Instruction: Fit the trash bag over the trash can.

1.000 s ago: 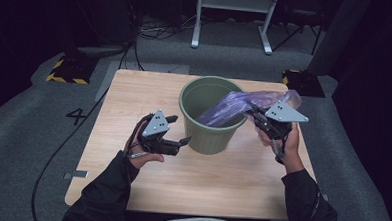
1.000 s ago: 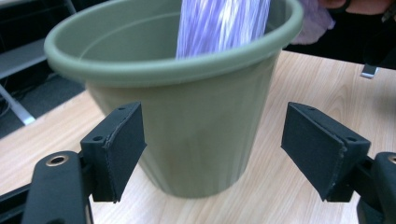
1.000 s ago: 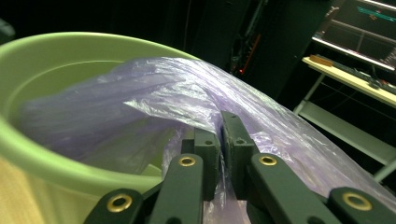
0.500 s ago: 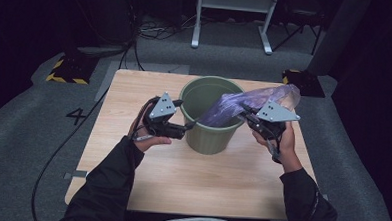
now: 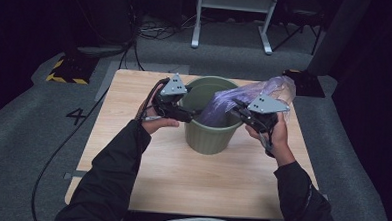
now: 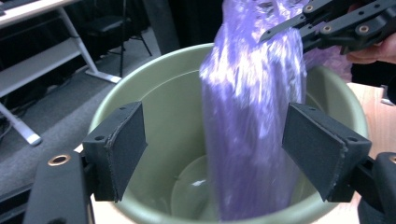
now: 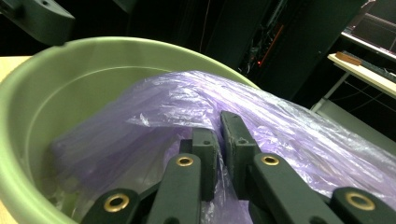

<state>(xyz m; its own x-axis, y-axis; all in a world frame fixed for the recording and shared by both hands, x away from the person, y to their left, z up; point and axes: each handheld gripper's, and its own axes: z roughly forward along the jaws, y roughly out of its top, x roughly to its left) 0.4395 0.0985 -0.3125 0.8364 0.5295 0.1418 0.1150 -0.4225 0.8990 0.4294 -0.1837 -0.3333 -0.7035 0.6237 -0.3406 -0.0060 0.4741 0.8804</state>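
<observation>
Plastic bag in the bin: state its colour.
Translucent purple plastic bag, seen best in the left gripper view, hanging into the round olive-green plastic bin.

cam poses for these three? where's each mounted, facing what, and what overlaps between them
High view: fixed above the person's side, looking forward and down on the table; forearms, left gripper and right gripper show.
Left gripper view: rides the left gripper, facing into the green bin between its open jaws.
Right gripper view: rides the right gripper, jaws shut on the purple bag over the bin rim.
Shared: all three show bin and bag.
</observation>
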